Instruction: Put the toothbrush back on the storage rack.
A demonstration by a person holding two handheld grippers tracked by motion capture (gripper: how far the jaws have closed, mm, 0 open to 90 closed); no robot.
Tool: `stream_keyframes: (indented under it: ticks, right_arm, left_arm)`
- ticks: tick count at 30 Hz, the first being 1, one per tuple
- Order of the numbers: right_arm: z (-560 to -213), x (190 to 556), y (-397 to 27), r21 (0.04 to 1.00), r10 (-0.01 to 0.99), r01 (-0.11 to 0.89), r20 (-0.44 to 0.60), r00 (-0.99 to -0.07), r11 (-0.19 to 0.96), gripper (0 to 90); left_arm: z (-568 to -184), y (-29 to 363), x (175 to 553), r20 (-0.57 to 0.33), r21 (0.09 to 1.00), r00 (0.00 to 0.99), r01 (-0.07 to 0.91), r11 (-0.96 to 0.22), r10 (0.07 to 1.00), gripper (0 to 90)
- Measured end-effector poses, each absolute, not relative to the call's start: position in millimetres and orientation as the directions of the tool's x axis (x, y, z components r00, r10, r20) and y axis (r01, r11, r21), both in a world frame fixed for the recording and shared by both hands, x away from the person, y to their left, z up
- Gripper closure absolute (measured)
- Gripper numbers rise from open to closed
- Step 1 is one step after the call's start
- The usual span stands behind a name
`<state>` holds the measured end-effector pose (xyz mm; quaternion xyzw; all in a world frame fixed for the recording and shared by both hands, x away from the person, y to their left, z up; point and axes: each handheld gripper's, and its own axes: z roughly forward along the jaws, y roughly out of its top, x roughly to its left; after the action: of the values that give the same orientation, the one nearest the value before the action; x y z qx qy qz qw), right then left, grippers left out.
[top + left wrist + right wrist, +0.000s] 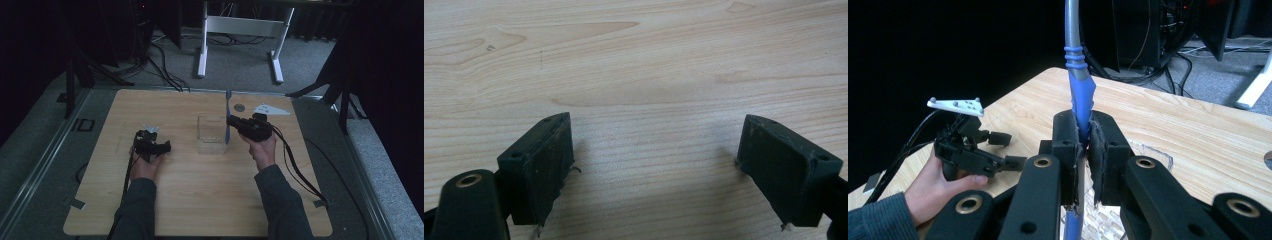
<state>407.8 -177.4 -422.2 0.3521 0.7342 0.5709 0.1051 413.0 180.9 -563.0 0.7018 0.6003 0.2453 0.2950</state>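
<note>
Right hand-held gripper (1087,145) clamps my slim blue-and-grey toothbrush (1079,80) upright, its lower end inside the clear square plastic box (211,134) mid-desk. Left hand-held gripper (659,165) rests open on pale wood-grain desk (634,60).

My table (634,60) is pale wood-grain, smooth, matt with a soft sheen. My left gripper (659,165) has matt black plastic jaws; pad faces look rubbery, scuffed, frayed at the edges. My right gripper (1087,145) is the same matt black plastic, with brass-looking metal eyelets. The toothbrush (1082,95) between its pads is smooth plastic, blue grip with ribbed rings, grey upper stem. The container (211,134) is clear glossy plastic.
</note>
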Motion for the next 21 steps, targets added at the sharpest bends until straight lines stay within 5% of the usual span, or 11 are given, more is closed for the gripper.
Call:
stream_keyframes:
  ticks: [21]
  right_arm:
    - [-429,420,-174,0.914,0.667,0.405,0.283,-0.689,0.03,82.1]
  left_arm:
    - [-563,181,413,-0.01,0.708,0.16,0.698,-0.106,0.987,15.0]
